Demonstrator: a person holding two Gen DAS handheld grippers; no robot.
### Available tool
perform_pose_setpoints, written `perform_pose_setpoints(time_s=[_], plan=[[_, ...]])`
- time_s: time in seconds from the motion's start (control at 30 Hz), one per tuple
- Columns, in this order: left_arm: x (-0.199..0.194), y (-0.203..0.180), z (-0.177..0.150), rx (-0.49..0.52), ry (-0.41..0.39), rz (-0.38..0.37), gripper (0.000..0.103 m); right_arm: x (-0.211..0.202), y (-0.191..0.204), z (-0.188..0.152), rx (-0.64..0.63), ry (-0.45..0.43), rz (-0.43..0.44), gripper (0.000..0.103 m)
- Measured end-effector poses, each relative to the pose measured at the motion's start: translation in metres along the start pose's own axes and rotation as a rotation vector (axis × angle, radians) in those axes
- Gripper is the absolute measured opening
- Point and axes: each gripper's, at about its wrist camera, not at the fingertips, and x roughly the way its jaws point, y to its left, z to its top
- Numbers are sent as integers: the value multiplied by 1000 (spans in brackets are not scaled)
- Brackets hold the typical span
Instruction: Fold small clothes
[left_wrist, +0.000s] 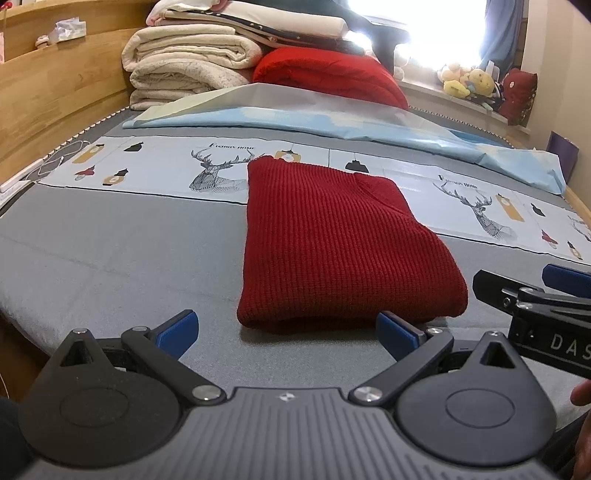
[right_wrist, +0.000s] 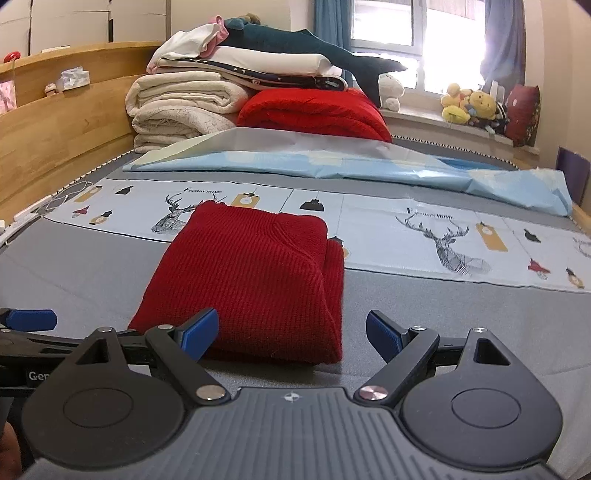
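A dark red knitted garment lies folded into a flat rectangle on the grey bed sheet; in the right wrist view the same garment shows a sleeve edge along its right side. My left gripper is open just short of the garment's near edge, nothing between its blue pads. My right gripper is open too, over the garment's near right corner without holding it. The right gripper also shows at the right edge of the left wrist view.
A deer-print cloth and a light blue sheet lie behind the garment. Stacked cream blankets and a red quilt stand at the back by the wooden headboard. Plush toys sit on the windowsill.
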Motion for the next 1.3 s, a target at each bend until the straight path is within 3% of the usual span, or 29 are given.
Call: perform_pose_setpoints(time_s=[1.3], plan=[[4, 3, -1, -10, 7, -1, 102, 1, -1, 0, -3, 5, -2, 88]])
